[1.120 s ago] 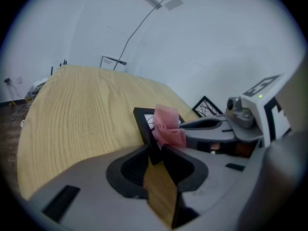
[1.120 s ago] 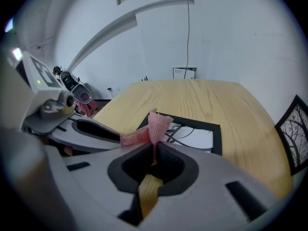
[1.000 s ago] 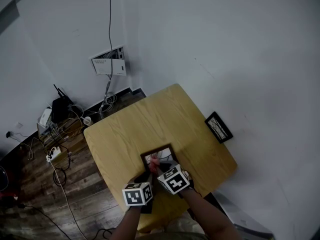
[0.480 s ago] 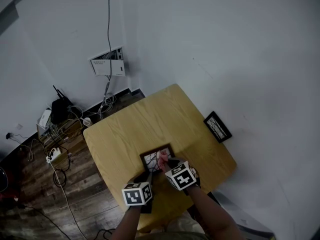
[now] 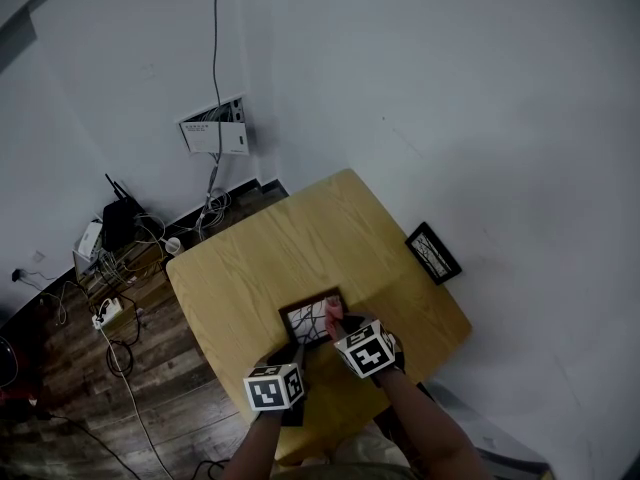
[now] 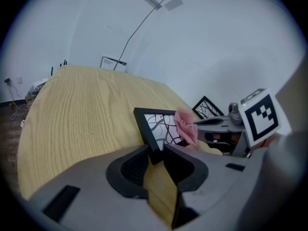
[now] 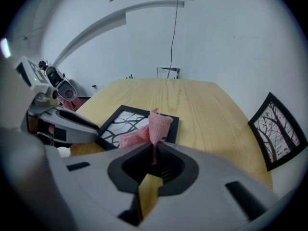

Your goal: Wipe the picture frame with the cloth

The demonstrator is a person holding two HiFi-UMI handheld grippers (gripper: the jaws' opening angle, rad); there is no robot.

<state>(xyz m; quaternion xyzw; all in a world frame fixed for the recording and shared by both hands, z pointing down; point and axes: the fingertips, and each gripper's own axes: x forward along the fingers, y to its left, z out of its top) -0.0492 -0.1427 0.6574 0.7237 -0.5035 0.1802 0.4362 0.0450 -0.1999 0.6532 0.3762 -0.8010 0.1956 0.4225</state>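
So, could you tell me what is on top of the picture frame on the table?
A pink cloth, pinched in the right gripper, sits over the right side of the picture frame. The branch print shows around it; the patch beneath the cloth is covered.

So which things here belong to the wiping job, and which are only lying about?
In the job:
- picture frame on the table, corner clamped in the left gripper
- pink cloth, held by the right gripper

Lying about:
- second frame by the wall
- router and cables on the floor
- wall box
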